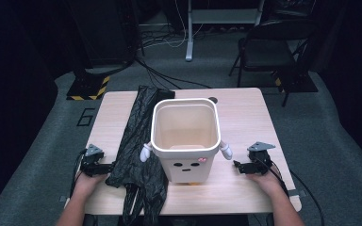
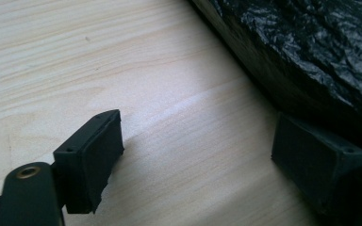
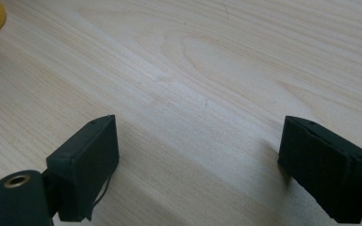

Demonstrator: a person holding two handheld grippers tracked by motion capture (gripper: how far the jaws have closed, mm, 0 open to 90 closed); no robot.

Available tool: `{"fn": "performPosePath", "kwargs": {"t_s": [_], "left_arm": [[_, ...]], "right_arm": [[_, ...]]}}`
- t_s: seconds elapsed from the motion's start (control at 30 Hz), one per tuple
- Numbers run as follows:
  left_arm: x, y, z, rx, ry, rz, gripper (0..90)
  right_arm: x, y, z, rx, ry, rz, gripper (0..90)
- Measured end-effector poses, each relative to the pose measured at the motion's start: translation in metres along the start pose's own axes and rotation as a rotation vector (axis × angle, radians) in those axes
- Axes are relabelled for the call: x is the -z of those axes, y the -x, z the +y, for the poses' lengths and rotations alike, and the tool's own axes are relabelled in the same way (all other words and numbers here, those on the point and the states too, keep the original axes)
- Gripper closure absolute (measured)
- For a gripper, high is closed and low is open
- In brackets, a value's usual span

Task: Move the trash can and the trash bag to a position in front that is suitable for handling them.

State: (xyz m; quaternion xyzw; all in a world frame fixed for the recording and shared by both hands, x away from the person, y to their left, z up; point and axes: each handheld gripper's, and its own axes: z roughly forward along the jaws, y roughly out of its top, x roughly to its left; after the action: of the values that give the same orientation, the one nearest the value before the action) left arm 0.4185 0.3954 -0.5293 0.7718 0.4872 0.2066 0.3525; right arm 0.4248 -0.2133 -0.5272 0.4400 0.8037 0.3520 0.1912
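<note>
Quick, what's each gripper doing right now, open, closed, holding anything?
Left gripper: open, holding nothing, beside the black bag.
Right gripper: open, empty, over bare table.

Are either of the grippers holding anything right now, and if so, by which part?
Nothing is held. The left gripper stands open over bare table beside the black bag, and the right gripper is open too.

Bare table (image 1: 245, 117) lies open right of the white bin (image 1: 185, 136) and at the far-left edge, while the black bag (image 1: 139, 141) blocks the strip left of the bin.
</note>
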Motion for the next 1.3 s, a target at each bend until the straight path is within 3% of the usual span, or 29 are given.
{"fn": "performPosePath", "kwargs": {"t_s": [0.1,0.3,0.43,0.53,0.67,0.87,1.0,1.1,1.3], "left_arm": [[0.0,-0.001,0.001,0.015,-0.001,0.003,18.5],[0.001,0.0,0.002,0.004,-0.013,0.018,25.1],[0.007,-0.001,0.004,0.032,-0.048,0.023,31.6],[0.014,-0.003,0.007,0.109,-0.028,0.004,33.8],[0.022,-0.003,0.01,0.156,0.011,-0.038,34.8],[0.034,0.007,0.019,0.13,0.058,-0.062,30.3],[0.035,0.025,0.032,0.117,0.091,-0.13,25.3],[0.027,0.037,0.037,0.089,0.067,-0.153,24.4],[0.009,0.046,0.039,0.092,-0.01,-0.176,24.3]], "right_arm": [[0.0,0.0,0.0,0.0,0.0,0.001,11.8],[0.0,0.0,0.0,0.002,0.004,-0.002,13.5],[0.001,-0.001,0.0,0.002,0.001,-0.004,14.9],[0.003,-0.002,0.0,-0.002,-0.006,-0.001,16.6],[0.003,-0.002,0.0,0.001,-0.007,0.002,16.8],[0.003,-0.002,0.0,0.003,-0.007,0.005,16.9],[0.003,-0.002,0.0,0.001,-0.008,0.001,16.8],[0.003,-0.002,0.0,0.001,-0.008,0.0,16.8],[0.003,-0.003,0.0,0.001,-0.007,-0.001,16.8]]}}
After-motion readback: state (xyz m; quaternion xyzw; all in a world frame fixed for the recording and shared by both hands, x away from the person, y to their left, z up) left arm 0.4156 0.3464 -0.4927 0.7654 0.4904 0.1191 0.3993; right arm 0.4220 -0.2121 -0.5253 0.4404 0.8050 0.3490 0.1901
